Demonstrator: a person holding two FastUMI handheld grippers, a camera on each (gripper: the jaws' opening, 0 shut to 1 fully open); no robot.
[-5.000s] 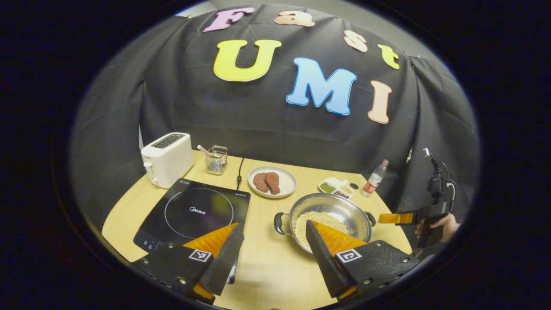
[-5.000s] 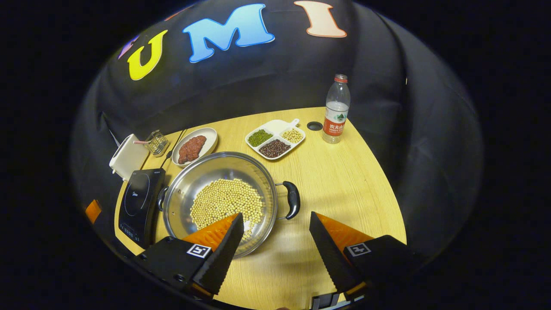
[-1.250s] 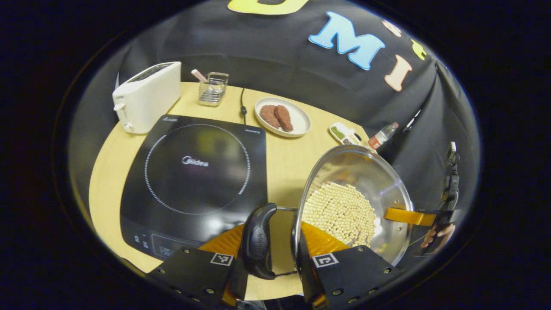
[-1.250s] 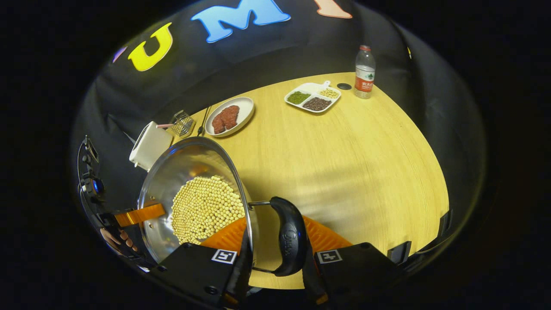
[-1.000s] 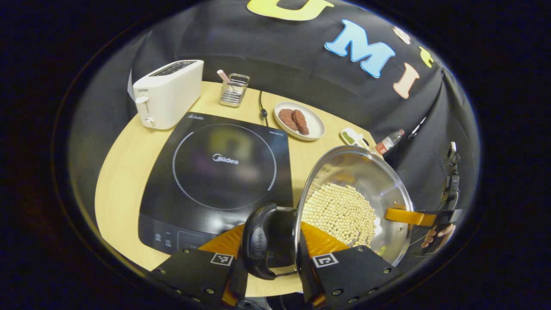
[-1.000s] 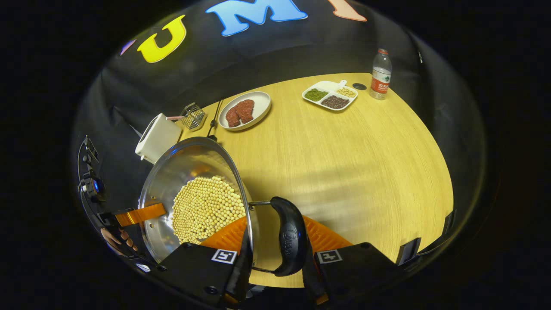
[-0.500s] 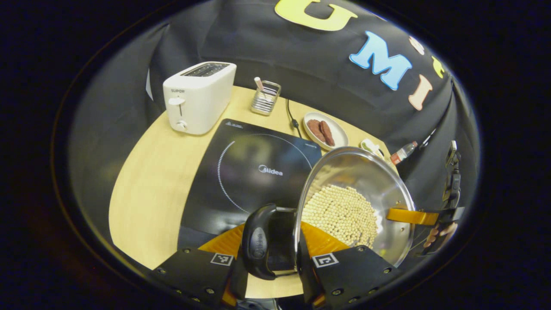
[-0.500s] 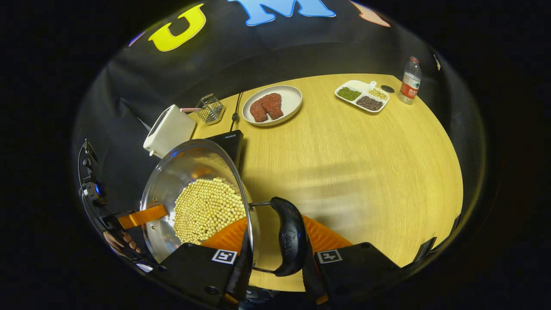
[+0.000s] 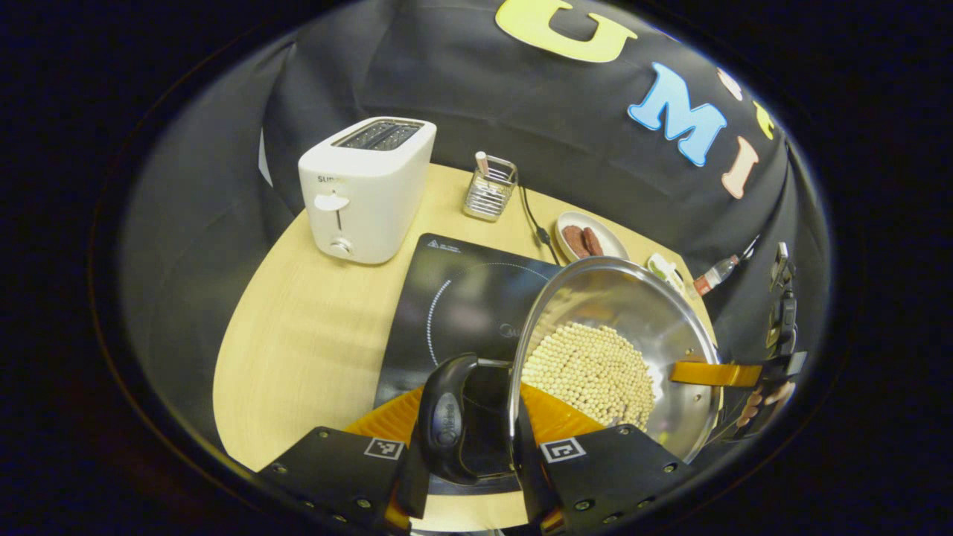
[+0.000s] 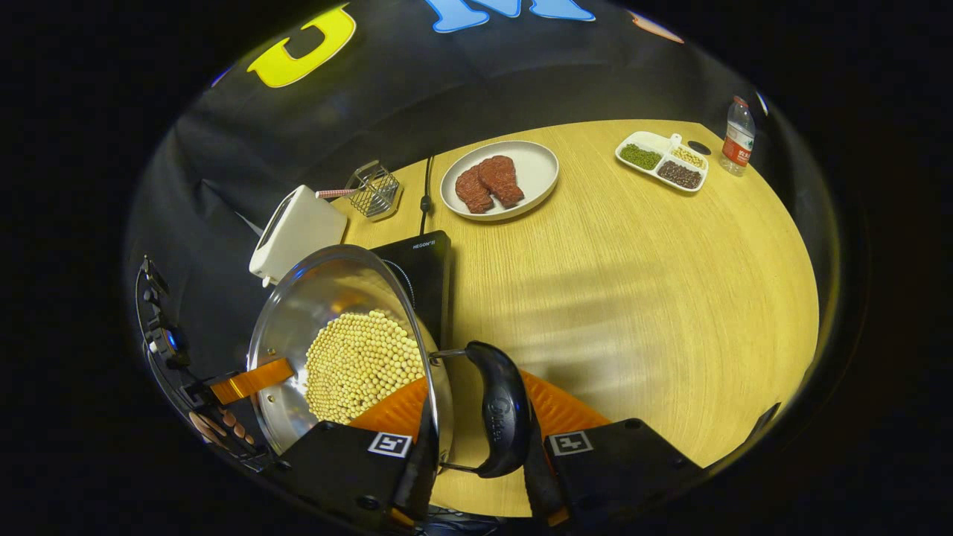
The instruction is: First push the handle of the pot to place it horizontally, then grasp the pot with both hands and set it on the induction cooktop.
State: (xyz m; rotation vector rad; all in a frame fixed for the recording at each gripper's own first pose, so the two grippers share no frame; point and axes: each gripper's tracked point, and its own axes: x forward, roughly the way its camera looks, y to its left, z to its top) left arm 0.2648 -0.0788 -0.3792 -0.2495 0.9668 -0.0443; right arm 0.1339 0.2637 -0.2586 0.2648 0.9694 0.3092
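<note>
both grippers, left gripper (image 9: 465, 447) and right gripper (image 10: 476, 447), stay closed on the pot handles; steel pot (image 9: 618, 327) has moved partly over the induction cooktop (image 9: 454, 298), so lowering comes soon.

The pot (image 9: 670, 313) is sitting over the cooktop's (image 9: 461, 298) 3 o'clock edge. The toaster (image 9: 365, 190) is standing at the cooktop's 10 o'clock, the wire basket (image 9: 489, 190) at 12, the plate (image 10: 499, 180) at 1, on the table (image 10: 633, 283).

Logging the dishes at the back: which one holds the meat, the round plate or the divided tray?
The round white plate holds two reddish-brown meat pieces. The divided tray, nearer the bottle, holds beans sorted by compartment.
</note>
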